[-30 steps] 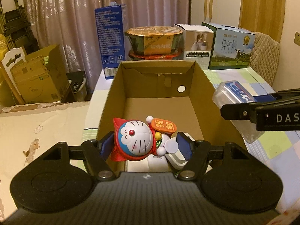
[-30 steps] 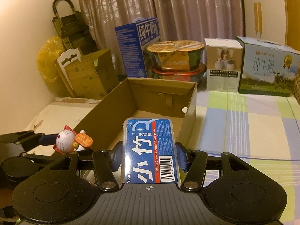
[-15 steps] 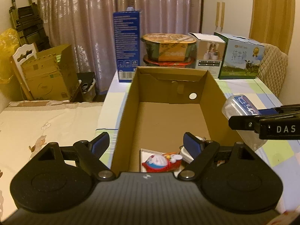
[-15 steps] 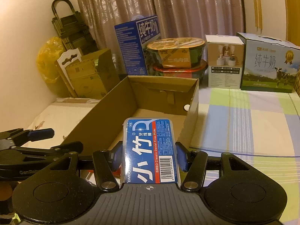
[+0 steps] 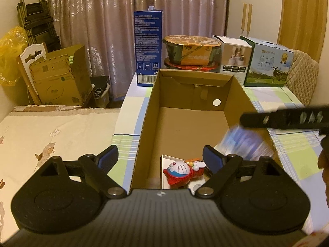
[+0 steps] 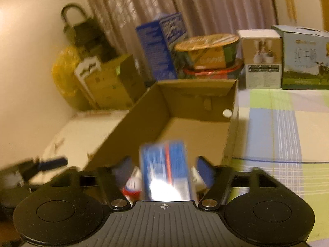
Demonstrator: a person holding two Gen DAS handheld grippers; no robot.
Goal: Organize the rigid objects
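Two grippers, both now with their fingers spread. At the bottom of the left wrist view, the left gripper is wide open and empty; a second ago it pinched the Doraemon figurine, which now lies on its side in the near end of the cardboard box, on top of a flat white item. That piece is stowed.

In the lower centre of the right wrist view, the right gripper has let its pads part from the dental floss pick case, firmly squeezed half a second ago. The case is motion-blurred and seems to be dropping toward the box's near right corner; whether it has landed cannot be told. In the left view it is a blue smear at centre right, under the other tool's black bar, where "DAS" can just be read. Its label was legible earlier, "BMBO Classic Dental Floss Picks", but is unreadable now.

Further up, behind the box, stand a tall blue carton with a barcode, stacked instant noodle bowls, a small white box and a milk carton printed 纯牛奶.
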